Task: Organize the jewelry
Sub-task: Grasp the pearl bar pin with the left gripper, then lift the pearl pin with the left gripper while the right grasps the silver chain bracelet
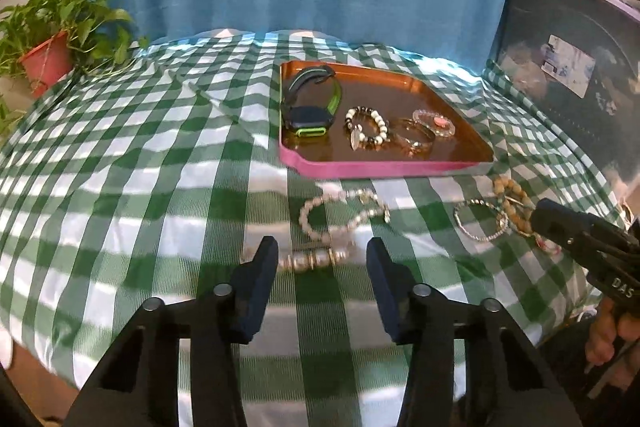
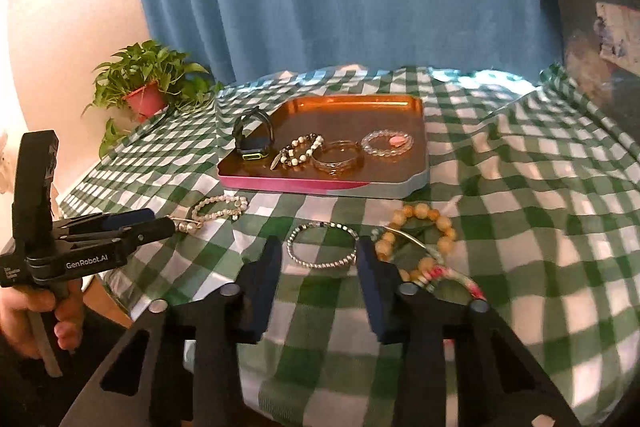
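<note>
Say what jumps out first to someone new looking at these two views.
The orange tray with a pink front wall sits mid-table on the green checked cloth, holding a smartwatch at its left end and three bracelets beside it. More jewelry lies loose in front of it: a pearl strand, a silver bangle and an amber bead bracelet. Each open tool, left and right, hovers just short of a piece.
</note>
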`<state>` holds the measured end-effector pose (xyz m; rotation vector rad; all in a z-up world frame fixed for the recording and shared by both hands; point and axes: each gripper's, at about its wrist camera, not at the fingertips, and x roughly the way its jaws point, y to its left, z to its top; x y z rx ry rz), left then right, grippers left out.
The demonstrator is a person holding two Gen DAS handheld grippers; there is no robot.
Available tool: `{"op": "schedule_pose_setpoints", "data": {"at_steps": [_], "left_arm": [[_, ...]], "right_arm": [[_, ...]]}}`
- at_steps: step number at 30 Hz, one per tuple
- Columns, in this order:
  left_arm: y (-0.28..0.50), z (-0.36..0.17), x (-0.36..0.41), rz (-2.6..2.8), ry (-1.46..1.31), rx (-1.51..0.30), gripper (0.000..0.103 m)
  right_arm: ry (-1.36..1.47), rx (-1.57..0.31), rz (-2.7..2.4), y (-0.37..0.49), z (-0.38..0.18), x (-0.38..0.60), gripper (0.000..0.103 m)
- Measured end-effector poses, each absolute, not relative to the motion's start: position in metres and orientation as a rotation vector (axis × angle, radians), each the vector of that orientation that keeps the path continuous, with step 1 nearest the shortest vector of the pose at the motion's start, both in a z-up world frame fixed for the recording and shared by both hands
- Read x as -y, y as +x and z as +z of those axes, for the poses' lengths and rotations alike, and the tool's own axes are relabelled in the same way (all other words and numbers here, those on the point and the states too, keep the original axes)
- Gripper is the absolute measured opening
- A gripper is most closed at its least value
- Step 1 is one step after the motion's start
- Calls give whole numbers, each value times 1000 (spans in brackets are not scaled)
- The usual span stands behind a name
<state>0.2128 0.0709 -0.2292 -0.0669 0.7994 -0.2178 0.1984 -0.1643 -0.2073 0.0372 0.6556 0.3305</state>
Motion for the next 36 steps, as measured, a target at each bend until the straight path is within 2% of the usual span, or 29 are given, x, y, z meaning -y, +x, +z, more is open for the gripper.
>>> {"op": "schedule_pose_setpoints", "data": {"at_steps": [5, 14, 22, 26, 27, 29, 30, 36], "left_arm": [[228, -240, -74, -229, -61, -851, 38], [218, -243, -93, -224, -97, -880, 38], [216, -244, -75, -226, 31, -872, 39], [216, -246, -68, -222, 102, -857, 38], [217, -246, -66, -220, 121, -850, 31], [221, -247, -66, -228, 119, -859, 17], [222, -246, -68, -233, 99, -860, 12], [207, -242, -81, -316, -76, -928, 12]], "right_arm": [[63, -704, 351, 218, -214, 160, 24], [-112, -736, 423, 215, -222, 135, 25], [-160, -776, 410, 221, -234, 125, 26], [-283, -746, 374, 216, -238, 111, 28], [-296, -742, 374, 215, -238, 109, 26], [-286, -760, 390, 215, -238, 110, 0], [-271, -763, 394, 215, -238, 111, 0], [-230, -737, 453, 201, -232, 116, 0]]}}
